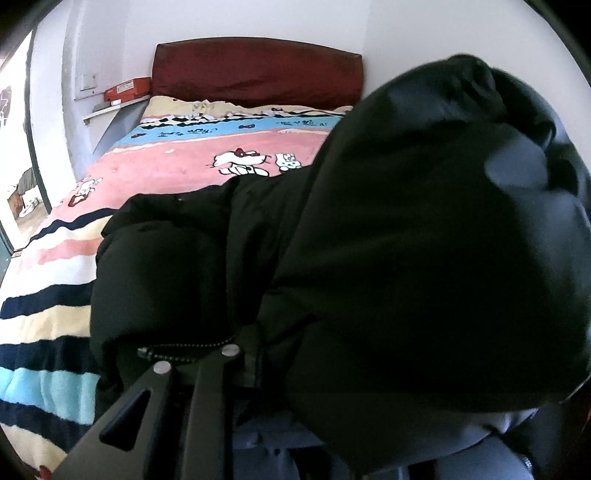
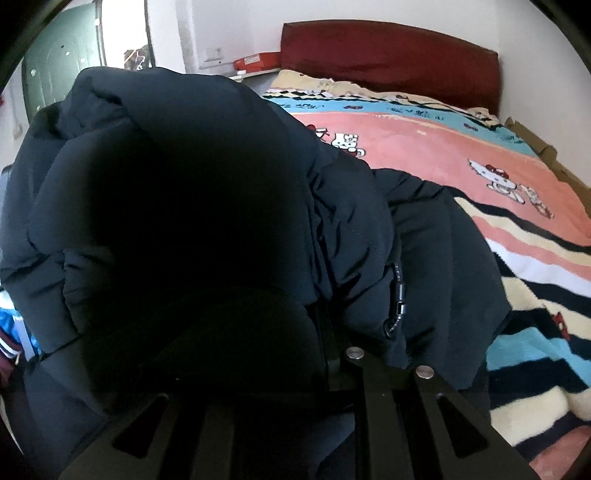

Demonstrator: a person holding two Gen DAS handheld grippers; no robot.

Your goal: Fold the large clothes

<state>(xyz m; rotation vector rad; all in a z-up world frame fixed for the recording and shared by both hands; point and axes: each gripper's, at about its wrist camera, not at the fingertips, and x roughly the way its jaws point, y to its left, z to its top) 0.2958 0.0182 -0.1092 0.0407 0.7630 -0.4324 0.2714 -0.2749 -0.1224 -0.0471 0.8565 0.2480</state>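
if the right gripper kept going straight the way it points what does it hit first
The dark puffy padded jacket, right away: the right gripper already has its fingers in the fabric near the black zipper pull. Past that lies the striped cartoon-print blanket, though depth is hard to judge.

bed: fills most of the room ahead of the tongs, pink cartoon blanket (image 1: 177, 162) with stripes nearer in
headboard: dark red (image 1: 258, 70), far end, flat against a white wall (image 1: 240, 18)
shelf: small wall shelf (image 1: 110, 107) left of the headboard, orange-red box (image 1: 127, 88) on it
door: dark green (image 2: 59, 62), far left
light: daylight, pretty soft
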